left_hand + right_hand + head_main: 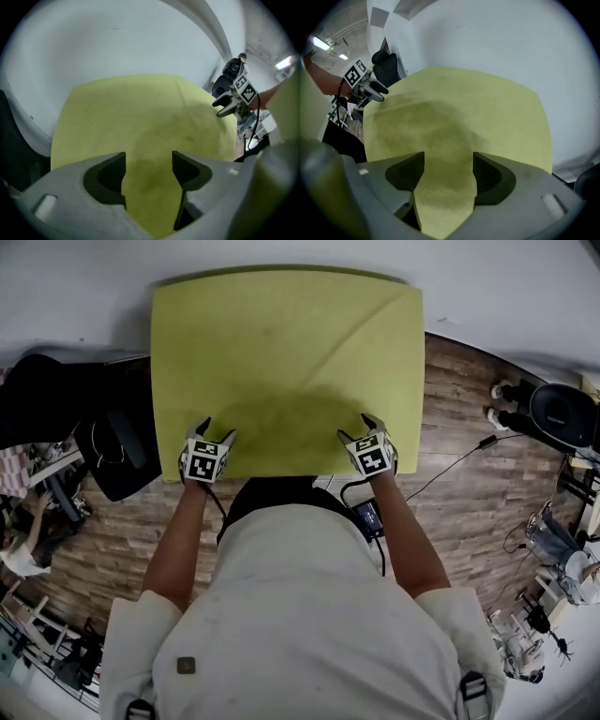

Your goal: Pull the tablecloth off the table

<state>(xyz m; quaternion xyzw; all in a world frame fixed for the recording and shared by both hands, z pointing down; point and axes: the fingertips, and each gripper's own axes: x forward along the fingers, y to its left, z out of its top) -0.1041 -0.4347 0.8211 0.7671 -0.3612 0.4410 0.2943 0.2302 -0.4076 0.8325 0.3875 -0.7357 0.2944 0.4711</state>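
I see the yellow-green tablecloth lying flat over the whole bench top, its far edge against the white wall. A long diagonal crease runs from its far right corner toward the middle, and a shadow falls on the near half.

I have both tools at the near edge of the cloth, well apart from each other. The left gripper is near the left corner and the right gripper is near the right side, both pointing steeply down.

In the left gripper view the left gripper has its jaws spread wide. Only tablecloth shows in the gap and nothing is pinched. The right gripper view shows the same: the right gripper has its jaws parted over bare tablecloth, gripping nothing. I cannot tell whether either tool's tips touch the fabric.

Each tool sees the other across the cloth: the right gripper and the left gripper.

The only print I can make out is the black-and-white square patterns on the marker cubes, and they hold no words I can read.

Around the bench there is wood-plank floor, a black chair on the left and a black cable trailing on the right.
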